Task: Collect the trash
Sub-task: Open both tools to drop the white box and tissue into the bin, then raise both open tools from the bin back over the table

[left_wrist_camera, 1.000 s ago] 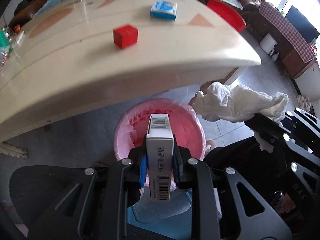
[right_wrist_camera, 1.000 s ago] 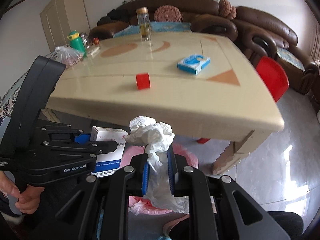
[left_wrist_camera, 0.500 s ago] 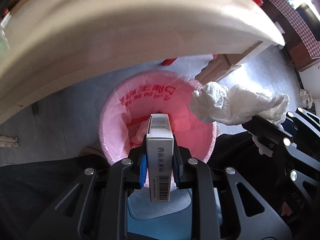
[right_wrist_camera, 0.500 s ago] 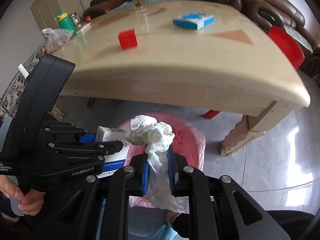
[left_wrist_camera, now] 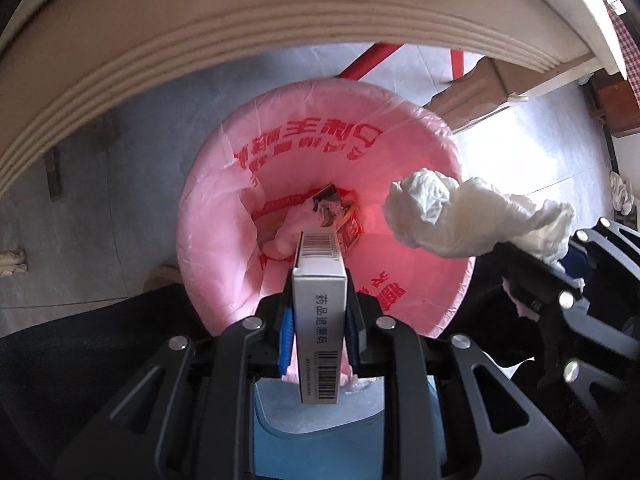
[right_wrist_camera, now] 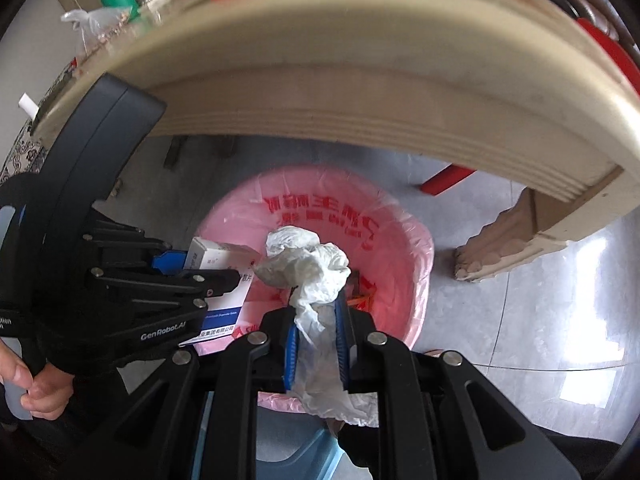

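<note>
Left gripper clamps a white medicine box edge-on btwn its blue pads, pointing nearly straight down into the pink-lined bin. Box nose sits over the bin's middle, w/ older scraps at the bottom. Off to the right, the crumpled tissue hangs over the far rim, carried by the other tool.

Right wrist view now: right gripper pinches that tissue tight, wad bulging above the fingertips, tail trailing back. Left gripper w/ its box is just beside it, both over the bin, tucked under the table edge. A hand grips the left handle.

Drop step, I'd say. Best play: let the box go first, since it's centred and will fall clean. Tissue's light and clingy, so bring it further inside the rim, open wide, maybe a small shake. Keep the two tools from bumping.
</note>
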`<action>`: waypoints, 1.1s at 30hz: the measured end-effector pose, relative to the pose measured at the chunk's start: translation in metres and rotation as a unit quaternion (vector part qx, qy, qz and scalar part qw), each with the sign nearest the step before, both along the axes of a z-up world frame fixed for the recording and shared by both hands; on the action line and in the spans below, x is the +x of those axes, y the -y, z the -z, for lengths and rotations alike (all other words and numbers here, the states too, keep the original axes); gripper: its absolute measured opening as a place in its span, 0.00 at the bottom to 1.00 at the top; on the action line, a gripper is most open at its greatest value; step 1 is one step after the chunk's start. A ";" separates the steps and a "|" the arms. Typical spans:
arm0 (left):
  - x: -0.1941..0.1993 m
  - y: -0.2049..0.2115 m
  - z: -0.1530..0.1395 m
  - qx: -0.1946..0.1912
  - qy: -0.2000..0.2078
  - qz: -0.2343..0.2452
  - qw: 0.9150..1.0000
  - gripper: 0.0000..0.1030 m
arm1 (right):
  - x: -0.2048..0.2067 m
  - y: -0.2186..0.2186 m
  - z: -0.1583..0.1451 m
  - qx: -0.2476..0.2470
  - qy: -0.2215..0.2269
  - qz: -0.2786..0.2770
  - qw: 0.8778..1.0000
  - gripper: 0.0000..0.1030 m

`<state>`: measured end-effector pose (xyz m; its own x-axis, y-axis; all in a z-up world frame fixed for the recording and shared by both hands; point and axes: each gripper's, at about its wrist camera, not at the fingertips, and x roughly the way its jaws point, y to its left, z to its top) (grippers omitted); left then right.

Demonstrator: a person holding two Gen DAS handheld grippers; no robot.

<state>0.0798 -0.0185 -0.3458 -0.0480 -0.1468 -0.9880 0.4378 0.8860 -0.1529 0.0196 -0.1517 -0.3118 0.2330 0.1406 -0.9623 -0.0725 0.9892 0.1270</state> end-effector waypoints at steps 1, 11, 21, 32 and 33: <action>0.001 0.000 0.002 0.003 -0.001 0.001 1.000 0.20 | 0.000 0.000 0.003 -0.002 -0.002 -0.002 1.000 0.16; 0.005 0.002 0.014 0.004 -0.028 -0.003 1.000 0.21 | 0.007 -0.002 0.025 0.007 -0.032 -0.017 0.999 0.23; 0.011 -0.010 0.009 0.025 0.001 -0.027 0.999 0.62 | 0.010 -0.007 0.032 -0.019 -0.033 -0.025 0.999 0.74; 0.012 -0.013 0.006 0.031 0.016 -0.026 0.999 0.70 | 0.009 0.005 0.028 0.002 -0.040 0.001 0.999 0.75; 0.012 -0.014 0.004 0.032 0.018 -0.026 0.999 0.71 | 0.008 0.006 0.028 0.002 -0.039 0.004 0.999 0.75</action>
